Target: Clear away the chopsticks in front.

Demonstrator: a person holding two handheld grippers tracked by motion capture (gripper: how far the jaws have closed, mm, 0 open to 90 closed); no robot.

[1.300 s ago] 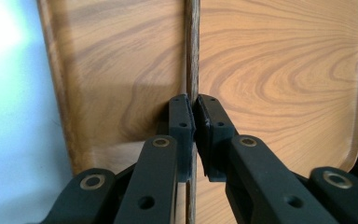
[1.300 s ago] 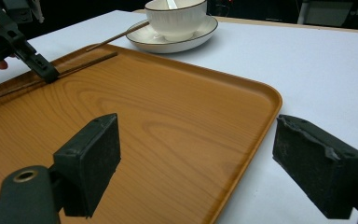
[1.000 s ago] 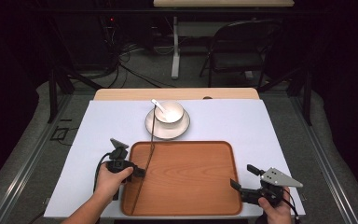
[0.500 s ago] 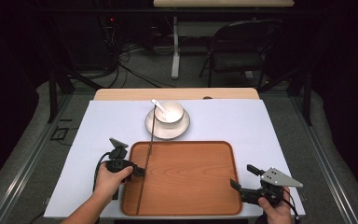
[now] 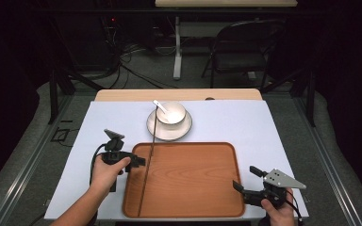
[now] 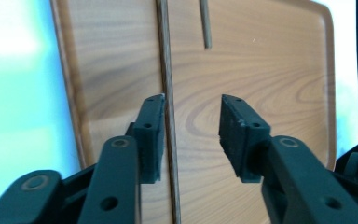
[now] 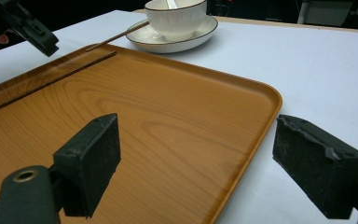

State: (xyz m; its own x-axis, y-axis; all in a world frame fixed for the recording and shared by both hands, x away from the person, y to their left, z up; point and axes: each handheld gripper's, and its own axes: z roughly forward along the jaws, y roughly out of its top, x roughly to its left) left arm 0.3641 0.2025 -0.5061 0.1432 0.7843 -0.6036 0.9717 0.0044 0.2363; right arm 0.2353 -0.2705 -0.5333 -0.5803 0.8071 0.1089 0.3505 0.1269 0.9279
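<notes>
Right claw [image 5: 244, 179] at the near right corner of the tray [image 5: 188, 197], held in a hand at the counter's near edge; jaws stand wide apart, nothing between them; in the right claw view [image 7: 191, 163] the tray's rim runs through the gap between the pads, neither pad touching it.

Left claw [image 5: 136, 161] at the tray's left rim, a little farther in; hand behind it on the white cloth [image 5: 273, 127]; jaws have just been opening and now stand parted; in the left claw view [image 6: 191, 135] the stick [image 6: 168, 93] runs between the pads, just beside the left pad; contact cannot be told; the right pad is clear of it.

Stick [image 5: 147, 174] is thin and dark; it lies lengthwise down the tray's left part, from near the front rim, over the far rim, to the plate [image 5: 156, 129].

Tray is wooden, lies flat on the cloth.

Beyond the tray, just apart from its far rim: white plate with bowl [image 5: 172, 112] on it; spoon [image 5: 160, 106] rests in the bowl, handle toward far left.

Counter [image 5: 122, 95] shows a bare wood strip at the far edge.
</notes>
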